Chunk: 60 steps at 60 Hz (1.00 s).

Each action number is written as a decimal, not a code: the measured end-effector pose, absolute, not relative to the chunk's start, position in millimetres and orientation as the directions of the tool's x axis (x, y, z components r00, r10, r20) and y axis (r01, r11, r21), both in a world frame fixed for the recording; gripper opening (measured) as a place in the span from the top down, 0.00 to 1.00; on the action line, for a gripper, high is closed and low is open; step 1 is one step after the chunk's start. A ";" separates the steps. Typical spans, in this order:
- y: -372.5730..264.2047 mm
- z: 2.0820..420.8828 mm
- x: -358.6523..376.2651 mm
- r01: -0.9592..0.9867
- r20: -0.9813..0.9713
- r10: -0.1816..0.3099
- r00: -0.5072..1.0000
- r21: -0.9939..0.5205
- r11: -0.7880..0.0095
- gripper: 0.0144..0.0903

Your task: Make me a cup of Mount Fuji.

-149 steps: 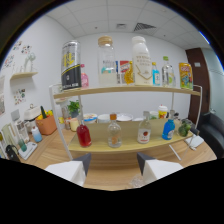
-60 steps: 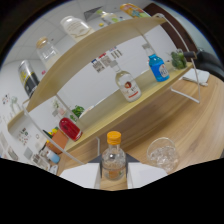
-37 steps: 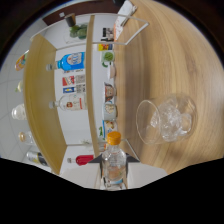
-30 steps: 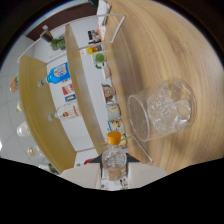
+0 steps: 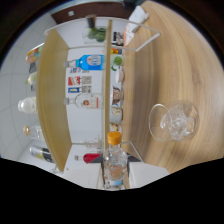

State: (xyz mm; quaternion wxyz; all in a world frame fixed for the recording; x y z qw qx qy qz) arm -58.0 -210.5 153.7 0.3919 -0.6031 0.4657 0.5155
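Between the fingers (image 5: 115, 181), gripped, an orange-capped bottle (image 5: 115, 162) points beside the glass (image 5: 175, 121).

The claw (image 5: 116, 176), rolled sideways, seems clamped on the bottle (image 5: 115, 162).

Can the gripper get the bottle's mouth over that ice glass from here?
Probably yes. The gripper is shut on the orange-capped bottle, and nothing lies between it and the glass, though the cap looks on.
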 end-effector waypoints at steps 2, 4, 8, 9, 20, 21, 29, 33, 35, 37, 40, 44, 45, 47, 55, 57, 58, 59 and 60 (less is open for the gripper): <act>-211.7 159.0 -58.4 -0.958 -0.976 -0.150 0.157 -0.114 -0.262 0.73; -212.7 166.5 -59.7 -0.935 -0.950 -0.135 0.280 -0.238 -0.264 0.73; -211.4 187.9 -69.4 -0.851 -0.866 -0.093 0.492 -0.455 -0.264 0.73; -213.8 191.9 -73.7 -0.824 -0.842 -0.076 0.534 -0.499 -0.268 0.73; -210.5 200.7 -121.1 -0.423 -0.440 0.028 0.897 -0.876 -0.230 0.73; -210.1 196.1 -125.9 -0.388 -0.406 0.032 0.913 -0.892 -0.233 0.73; -205.9 145.1 -168.0 -0.175 -0.212 0.096 0.973 -0.938 -0.299 0.73; -203.8 114.9 -182.4 -0.102 -0.149 0.112 0.983 -0.934 -0.343 0.73; -203.3 103.1 -187.0 -0.077 -0.128 0.118 0.985 -0.929 -0.363 0.73; -202.6 92.7 -190.1 -0.056 -0.111 0.123 0.986 -0.924 -0.379 0.73; -201.4 78.1 -195.0 -0.023 -0.079 0.124 0.989 -0.916 -0.400 0.73; -199.1 64.2 -199.1 0.022 -0.036 0.129 0.991 -0.907 -0.420 0.73; -198.7 60.8 -200.1 0.031 -0.026 0.129 0.991 -0.904 -0.426 0.73; -198.4 53.7 -202.0 0.048 -0.011 0.131 0.991 -0.895 -0.443 0.73; -197.3 34.5 -202.4 0.077 0.015 0.128 0.992 -0.866 -0.495 0.73; -197.4 30.3 -204.9 0.070 0.008 0.125 0.992 -0.859 -0.507 0.73; -197.4 28.6 -205.3 0.064 0.001 0.122 0.993 -0.856 -0.513 0.73; -197.5 26.8 -205.4 0.057 -0.007 0.119 0.993 -0.851 -0.522 0.72; -198.0 24.7 -205.5 0.050 -0.014 0.116 0.993 -0.846 -0.530 0.73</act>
